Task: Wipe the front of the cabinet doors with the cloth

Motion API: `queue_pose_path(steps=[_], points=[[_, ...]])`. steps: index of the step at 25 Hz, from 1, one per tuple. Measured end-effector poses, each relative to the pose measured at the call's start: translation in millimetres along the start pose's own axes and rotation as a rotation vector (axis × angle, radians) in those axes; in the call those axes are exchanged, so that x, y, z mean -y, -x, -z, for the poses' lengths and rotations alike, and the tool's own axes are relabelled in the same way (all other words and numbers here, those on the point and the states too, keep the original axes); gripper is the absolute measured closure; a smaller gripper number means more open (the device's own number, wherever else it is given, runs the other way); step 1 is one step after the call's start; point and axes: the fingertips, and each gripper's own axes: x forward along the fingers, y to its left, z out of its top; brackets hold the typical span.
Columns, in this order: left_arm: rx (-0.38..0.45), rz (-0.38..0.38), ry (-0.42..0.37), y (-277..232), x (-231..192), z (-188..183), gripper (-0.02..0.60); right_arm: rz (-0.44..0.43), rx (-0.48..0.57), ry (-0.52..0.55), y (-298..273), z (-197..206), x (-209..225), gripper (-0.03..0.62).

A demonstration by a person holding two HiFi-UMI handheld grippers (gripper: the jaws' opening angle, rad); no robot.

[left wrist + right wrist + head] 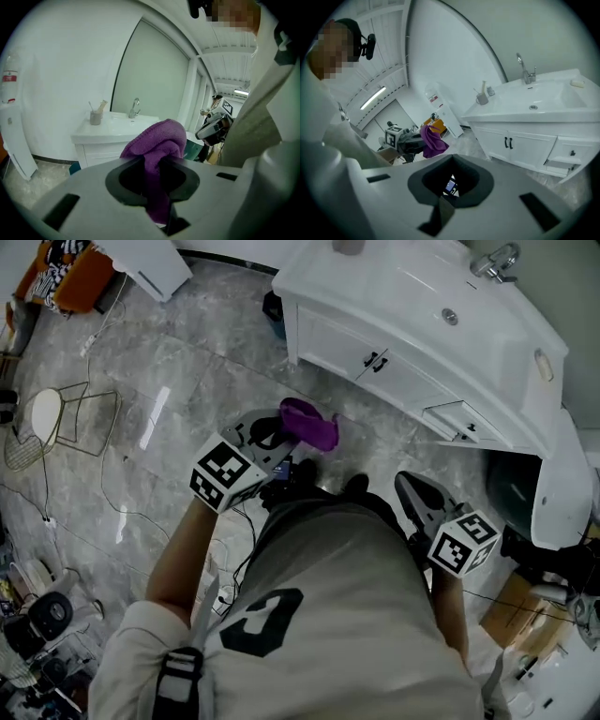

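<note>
We could trip on the cables [44,486] that trail over the glossy marble floor [159,418]. The white cabinet doors [375,367] are well apart from us. Our left tongs [281,439] clamp the bunched purple cloth [311,425], which may slip under pressure. The right tongs [412,491] are closed and empty.

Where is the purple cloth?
In the head view the purple cloth sits mid-frame, pinched in the left gripper, short of the white cabinet.
</note>
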Motion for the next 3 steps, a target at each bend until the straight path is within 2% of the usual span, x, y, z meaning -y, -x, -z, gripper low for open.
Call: queue_pose_path(steps=[3], points=[[0.018, -0.024, 0.065, 20, -7, 19, 0.508, -0.039, -0.033, 0.111, -20, -7, -24, 0.585]])
